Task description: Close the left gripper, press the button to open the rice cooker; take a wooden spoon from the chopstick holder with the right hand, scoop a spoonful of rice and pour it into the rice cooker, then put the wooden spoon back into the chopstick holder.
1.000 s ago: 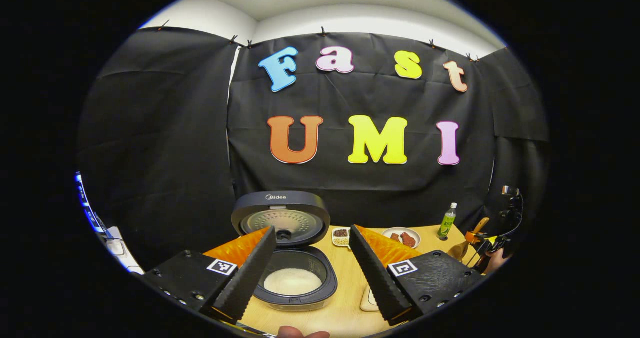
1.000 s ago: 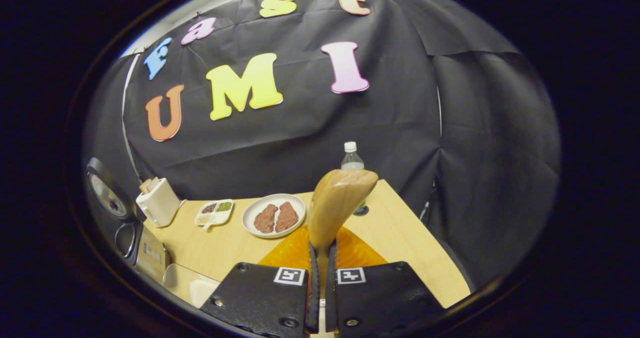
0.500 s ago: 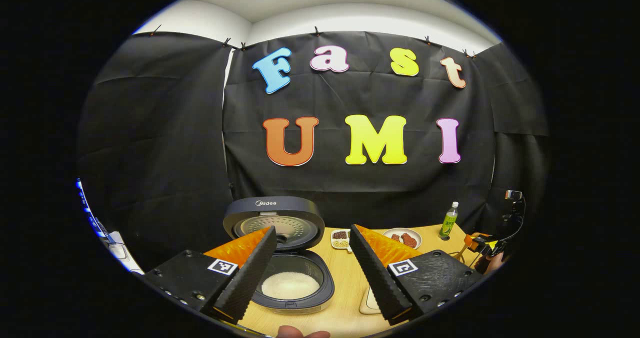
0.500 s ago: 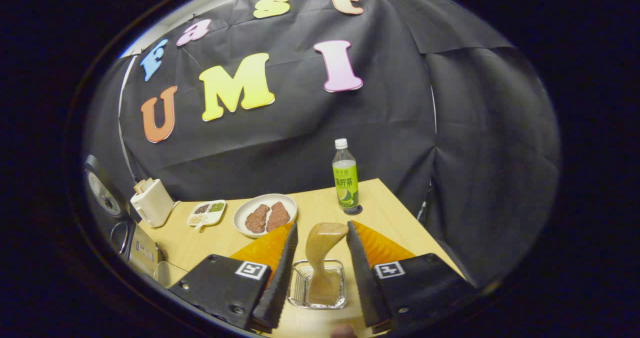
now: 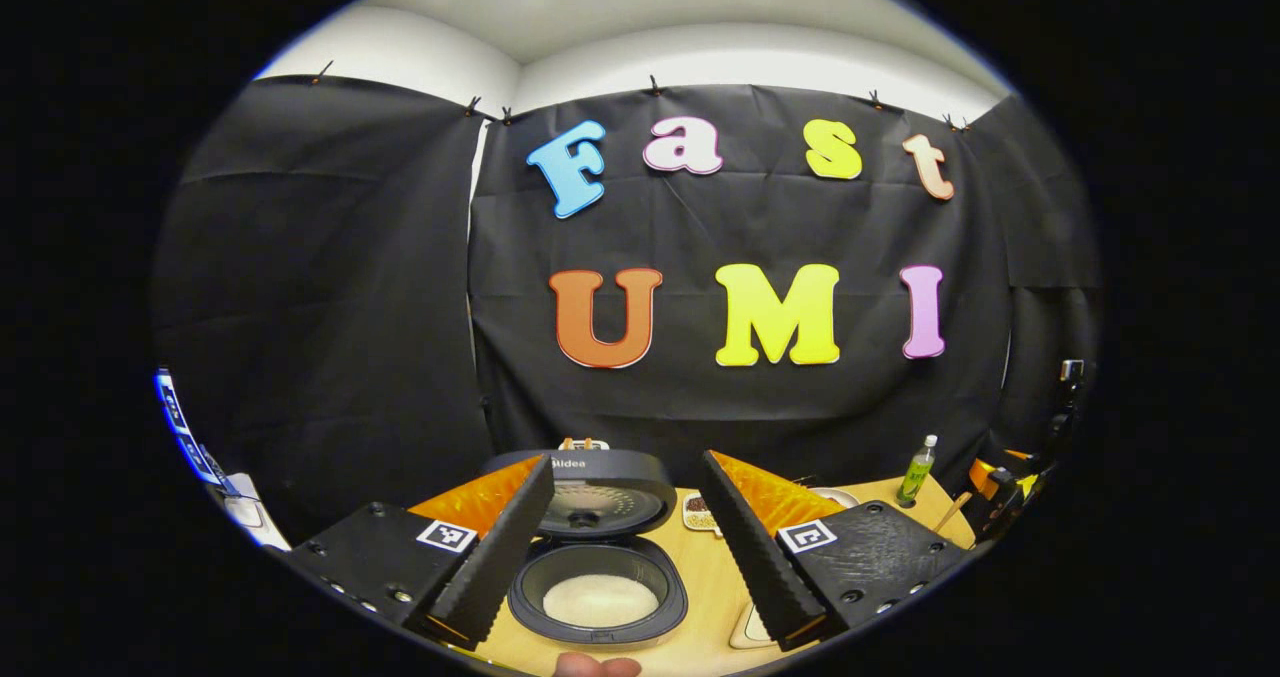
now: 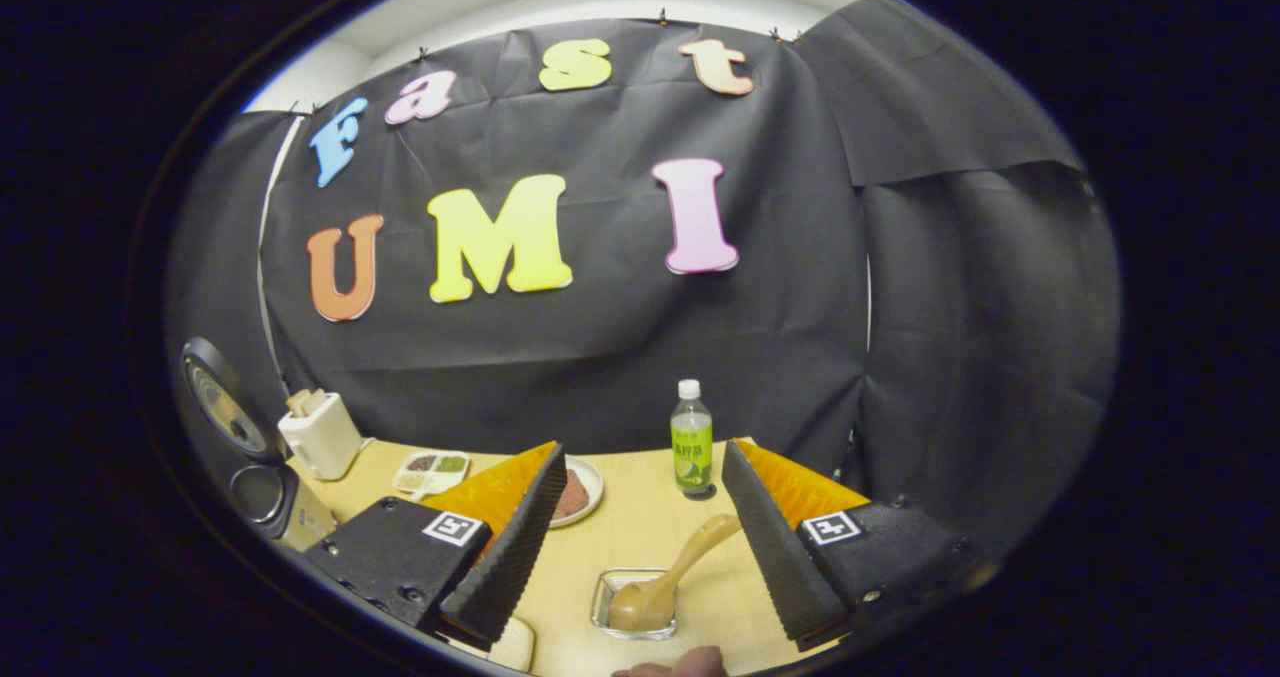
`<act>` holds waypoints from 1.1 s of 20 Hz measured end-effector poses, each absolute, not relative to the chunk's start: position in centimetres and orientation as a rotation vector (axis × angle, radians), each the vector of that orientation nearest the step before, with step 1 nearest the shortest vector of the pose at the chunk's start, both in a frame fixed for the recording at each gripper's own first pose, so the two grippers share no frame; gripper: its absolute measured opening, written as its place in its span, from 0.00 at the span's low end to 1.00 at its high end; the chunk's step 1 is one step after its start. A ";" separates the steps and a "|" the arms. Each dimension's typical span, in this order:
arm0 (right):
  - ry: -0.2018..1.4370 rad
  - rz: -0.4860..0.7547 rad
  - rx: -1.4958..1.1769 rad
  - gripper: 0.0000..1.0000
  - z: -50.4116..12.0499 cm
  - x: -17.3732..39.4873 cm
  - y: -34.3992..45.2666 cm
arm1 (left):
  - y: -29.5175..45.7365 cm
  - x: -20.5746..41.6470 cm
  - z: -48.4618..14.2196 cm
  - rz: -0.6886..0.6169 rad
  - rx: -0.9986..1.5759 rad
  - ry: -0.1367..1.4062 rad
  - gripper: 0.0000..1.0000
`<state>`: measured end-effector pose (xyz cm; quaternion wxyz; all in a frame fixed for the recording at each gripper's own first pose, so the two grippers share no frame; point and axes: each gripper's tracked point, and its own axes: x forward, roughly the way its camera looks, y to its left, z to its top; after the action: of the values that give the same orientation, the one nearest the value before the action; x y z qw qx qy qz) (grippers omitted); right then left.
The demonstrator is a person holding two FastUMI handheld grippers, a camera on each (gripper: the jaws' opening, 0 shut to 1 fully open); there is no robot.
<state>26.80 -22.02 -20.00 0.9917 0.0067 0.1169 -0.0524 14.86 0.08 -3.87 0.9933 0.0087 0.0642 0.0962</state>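
Wooden spoon [image 6: 672,575] in chopstick holder [image 6: 634,605], right tongs [image 6: 640,542] spread.

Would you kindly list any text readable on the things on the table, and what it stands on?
"Midea": on the open rice cooker lid, at its edge.
Bottle label: too small to read.
Square markers on left tool and right tool: patterns, no words.

Green-labelled bottle [image 6: 691,448] upright on wooden table [image 6: 640,527], plate [image 6: 585,492] beside, divided snack tray [image 6: 431,470], white toaster [image 6: 322,436]
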 end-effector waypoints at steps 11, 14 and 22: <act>0.098 0.026 -0.028 0.99 -11.1 20.6 -16.9 | 4.2 23.5 -5.4 0.229 -0.046 0.360 0.95; 0.100 0.027 -0.033 1.00 -10.7 19.1 -17.0 | 6.3 25.4 -7.7 0.246 -0.046 0.436 0.95; 0.158 0.024 -0.032 1.00 -11.5 17.8 -17.1 | 8.0 27.4 -11.8 0.260 -0.092 0.570 0.95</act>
<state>17.84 -17.05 -11.53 0.9967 -0.0161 0.0791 0.0120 27.43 8.02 -11.85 0.9503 -0.0452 0.2801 0.1279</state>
